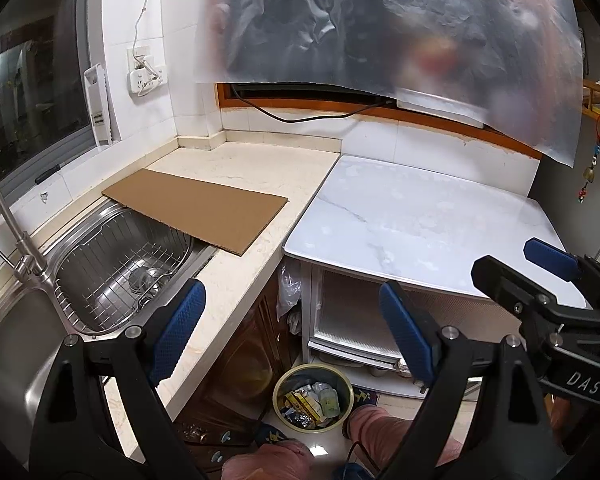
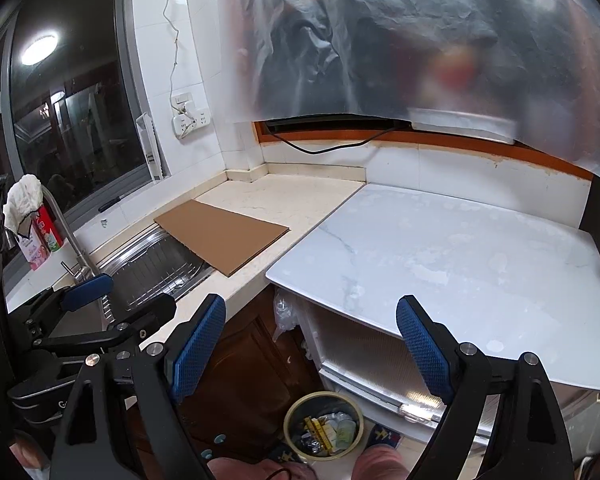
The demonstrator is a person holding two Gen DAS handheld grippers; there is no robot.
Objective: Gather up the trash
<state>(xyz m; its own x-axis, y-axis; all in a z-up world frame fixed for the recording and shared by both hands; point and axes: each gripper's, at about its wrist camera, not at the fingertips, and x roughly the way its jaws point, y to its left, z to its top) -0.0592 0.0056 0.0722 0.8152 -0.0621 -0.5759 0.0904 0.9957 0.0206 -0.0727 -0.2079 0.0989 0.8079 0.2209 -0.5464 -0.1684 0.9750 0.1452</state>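
A round trash bin (image 1: 314,398) stands on the floor below the counter, holding wrappers and crumpled packets; it also shows in the right wrist view (image 2: 324,426). My left gripper (image 1: 292,332) is open and empty, high above the bin. My right gripper (image 2: 312,348) is open and empty too, beside the left one; it shows at the right of the left wrist view (image 1: 512,268). The left gripper shows at the lower left of the right wrist view (image 2: 118,294). A flat brown cardboard sheet (image 1: 198,208) lies on the counter, partly over the sink; it shows in the right wrist view (image 2: 222,234).
A steel sink (image 1: 112,272) with a wire rack and tap is at left. A white marble-top cabinet (image 1: 424,216) stands at right. A translucent plastic sheet (image 1: 380,32) hangs over the far window. The person's knees (image 1: 384,424) are beside the bin.
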